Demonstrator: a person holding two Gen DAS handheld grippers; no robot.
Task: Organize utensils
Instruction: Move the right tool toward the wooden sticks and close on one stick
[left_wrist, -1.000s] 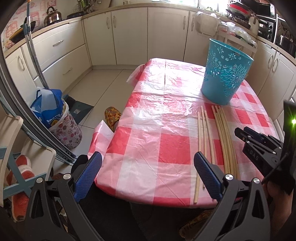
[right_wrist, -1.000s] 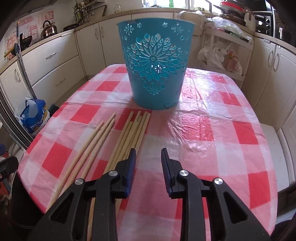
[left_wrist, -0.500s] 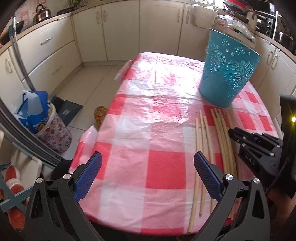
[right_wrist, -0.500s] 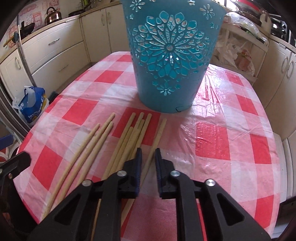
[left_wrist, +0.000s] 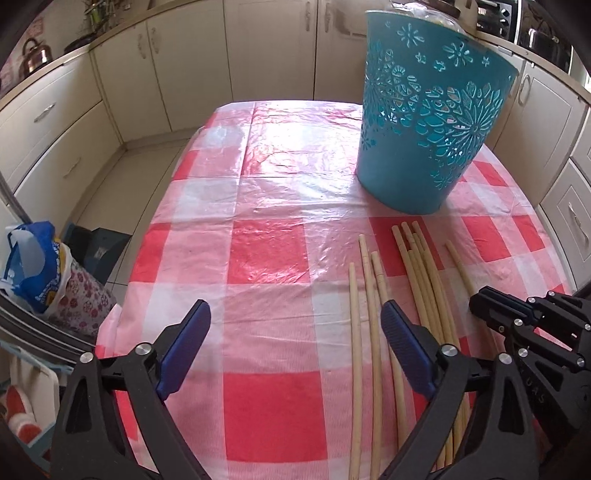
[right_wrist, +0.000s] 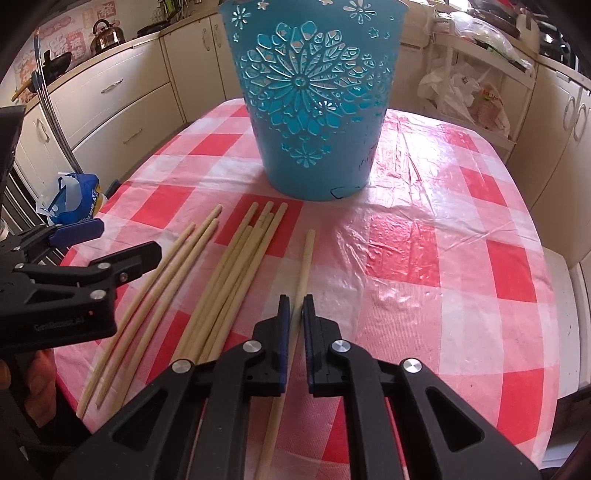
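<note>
right gripper (right_wrist: 294, 314) clamped on single chopstick (right_wrist: 304, 258) — bucket (right_wrist: 310, 110) at 12 o'clock; left gripper (left_wrist: 295, 332) wide, closing, nothing between.

The bucket's (right_wrist: 310, 110) top rim is cut off at twelve o'clock in the right wrist view. The long sticks (left_wrist: 373, 350) run off at six o'clock, behind the left hand-held gripper (left_wrist: 295, 350).
</note>
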